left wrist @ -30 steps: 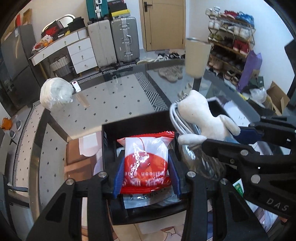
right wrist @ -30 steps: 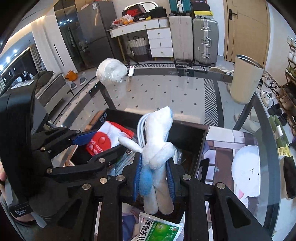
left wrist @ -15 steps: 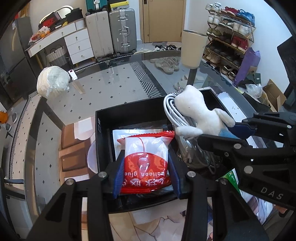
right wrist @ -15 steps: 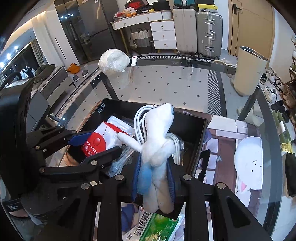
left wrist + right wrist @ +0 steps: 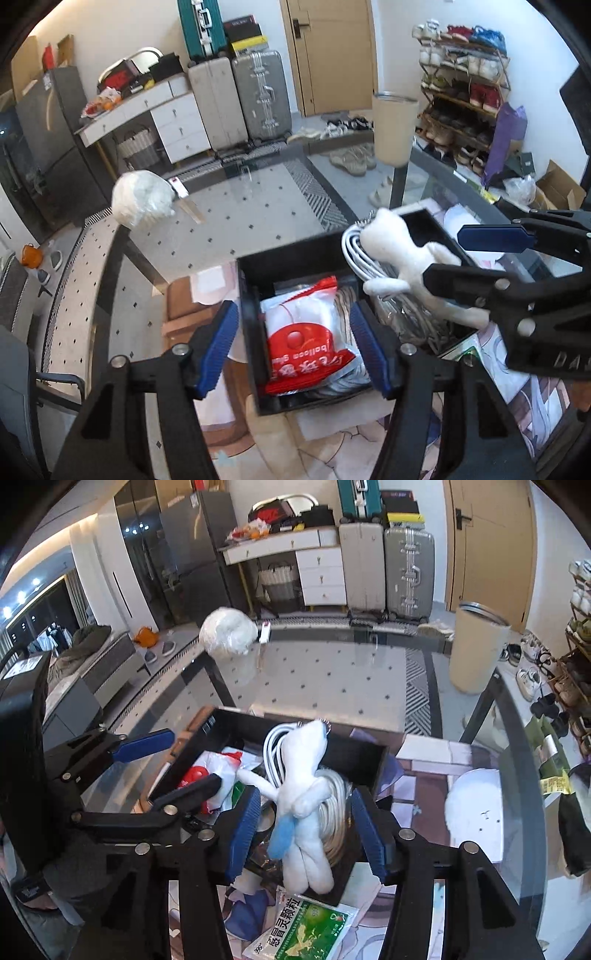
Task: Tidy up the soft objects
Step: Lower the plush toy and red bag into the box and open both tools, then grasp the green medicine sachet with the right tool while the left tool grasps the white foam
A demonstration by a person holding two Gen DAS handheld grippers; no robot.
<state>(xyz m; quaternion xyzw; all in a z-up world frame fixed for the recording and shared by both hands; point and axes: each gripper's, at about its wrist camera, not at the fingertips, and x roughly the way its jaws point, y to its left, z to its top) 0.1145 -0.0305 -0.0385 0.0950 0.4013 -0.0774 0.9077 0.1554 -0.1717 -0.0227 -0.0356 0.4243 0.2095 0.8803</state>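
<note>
Since a second ago: both sets of jaws have just been opening; the red-and-white packet (image 5: 306, 332) and the white plush toy (image 5: 306, 794), clamped then, now sit free between parted pads.
Left gripper (image 5: 295, 347): released, pads clear of the packet on both sides, over the near-left part of the black box (image 5: 251, 332).
Right gripper (image 5: 303, 830): released, toy between the pads, apparently untouched.
Done: packet lies flat inside the box; toy rests on the white coiled cable (image 5: 273, 753) in the box's right part, its legs hanging over the near wall.
Left: the green sachet (image 5: 306, 934) lies outside, just before the box; a wrapped white bundle (image 5: 142, 203) sits well beyond it.
Room: the glass tabletop (image 5: 258, 218) past the box is bare; box walls crowd both grippers.
</note>
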